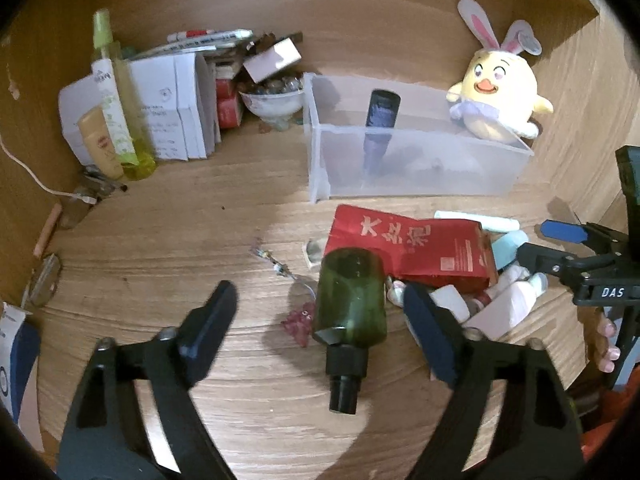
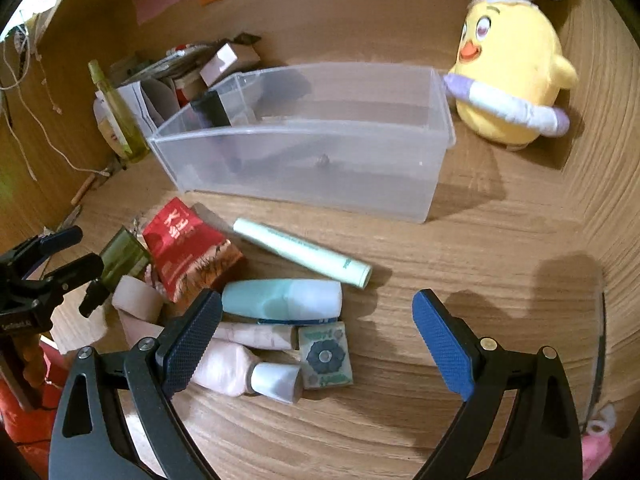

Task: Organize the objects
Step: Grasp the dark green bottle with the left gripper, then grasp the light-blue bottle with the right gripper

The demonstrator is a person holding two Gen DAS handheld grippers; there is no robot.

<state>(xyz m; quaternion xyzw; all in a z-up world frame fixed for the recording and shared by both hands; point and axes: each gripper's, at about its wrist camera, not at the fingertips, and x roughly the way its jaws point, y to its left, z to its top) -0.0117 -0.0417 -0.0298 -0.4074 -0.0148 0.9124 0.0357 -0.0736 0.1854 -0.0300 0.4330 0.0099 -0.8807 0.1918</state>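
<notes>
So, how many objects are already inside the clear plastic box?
1 for certain: a dark bottle stands leaning at the left end of the clear box. A tiny dark speck also lies on the box floor; I cannot tell what it is.

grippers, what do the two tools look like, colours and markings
Both are black scissor-style frames with silver pivot screws. The left tool has black finger pads; the right tool has blue textured pads. White lettering "DAS" shows on the right tool's body in the left wrist view.
</notes>
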